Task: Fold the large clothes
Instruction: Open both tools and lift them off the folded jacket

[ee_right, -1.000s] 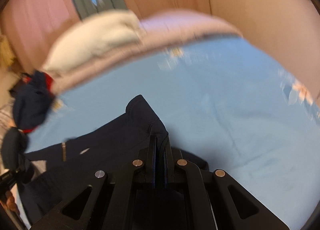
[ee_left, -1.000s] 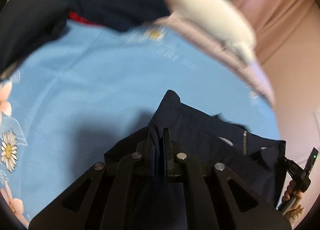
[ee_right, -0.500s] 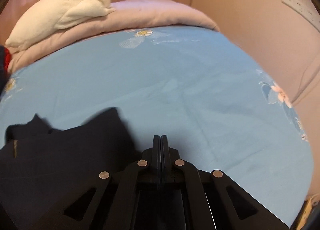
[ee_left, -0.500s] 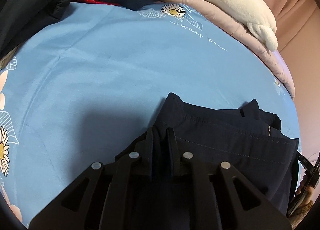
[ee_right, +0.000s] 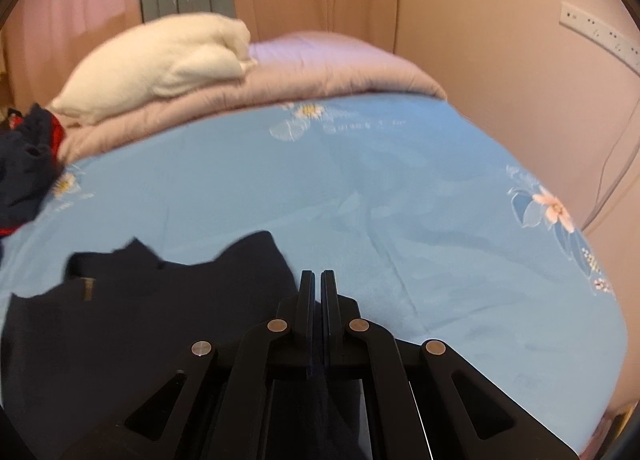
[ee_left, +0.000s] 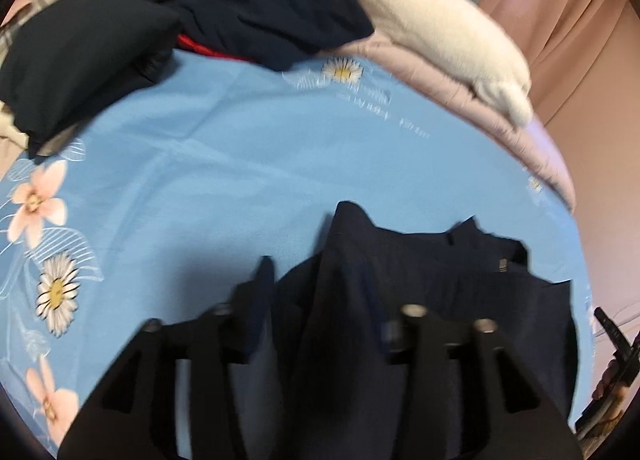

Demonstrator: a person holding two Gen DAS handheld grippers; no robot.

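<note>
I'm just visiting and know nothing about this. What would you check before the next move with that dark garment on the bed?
1. Left tool open: ok, its fingers are spread wide.
2. Navy garment resting on the blue sheet: ok.
3. Garment edges lined up: not ok, its far edge is jagged and uneven.
4. Right tool free of cloth: cannot tell. Its fingers are nearly together beside the garment.
5. Pile of dark clothes kept apart from the garment: ok, bare sheet lies between them.
6. Sharp view: not ok, the left wrist view is blurred.
</note>
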